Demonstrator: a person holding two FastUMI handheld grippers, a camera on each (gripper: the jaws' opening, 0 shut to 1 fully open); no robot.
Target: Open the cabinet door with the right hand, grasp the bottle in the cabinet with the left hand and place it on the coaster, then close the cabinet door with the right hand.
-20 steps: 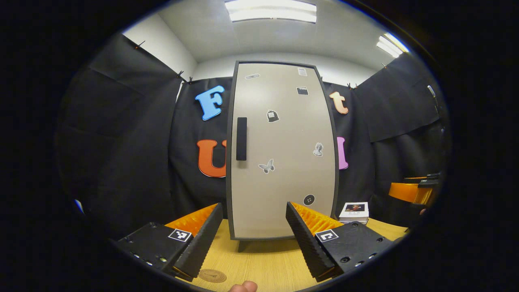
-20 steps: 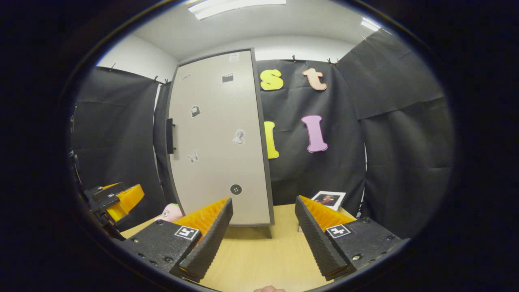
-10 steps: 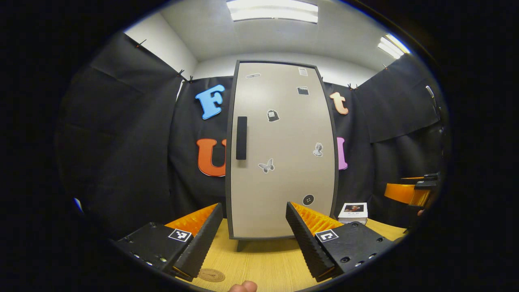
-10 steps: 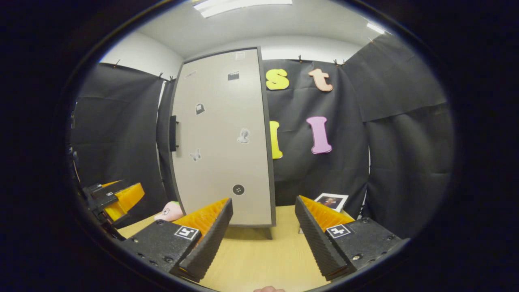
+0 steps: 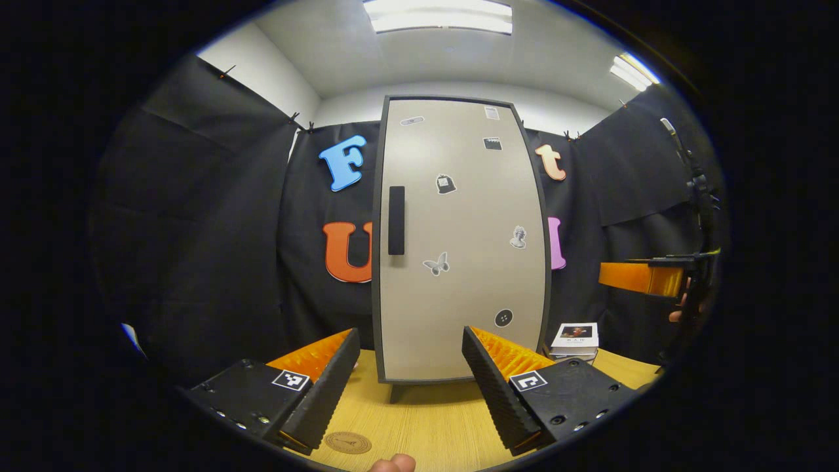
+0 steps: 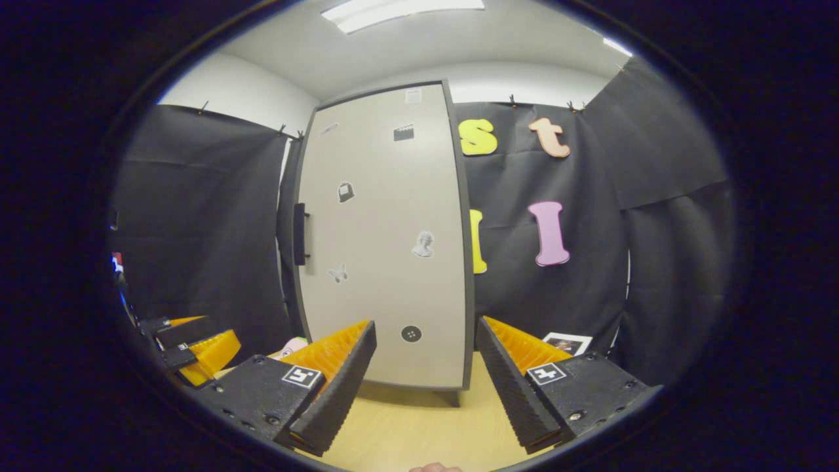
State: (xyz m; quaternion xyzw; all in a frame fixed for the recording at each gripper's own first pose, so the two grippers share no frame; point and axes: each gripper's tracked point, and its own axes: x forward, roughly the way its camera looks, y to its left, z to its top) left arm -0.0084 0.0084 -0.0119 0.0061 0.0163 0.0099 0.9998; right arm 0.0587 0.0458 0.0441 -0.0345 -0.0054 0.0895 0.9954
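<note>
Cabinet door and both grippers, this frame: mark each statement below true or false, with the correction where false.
1. The cabinet door is shut. True.
2. The right gripper is clamped on the door handle. False: it is open, holds nothing, and is short of the handle.
3. The handle sits on the door's left side in both views. True.
4. The bottle already stands on the coaster. False: the coaster on the wooden table is bare, and no bottle is in sight with the door closed.
5. The left gripper holds the bottle. False: its fingers are spread with nothing between them.
6. A small photo card lies to the right of the cabinet. True.
</note>
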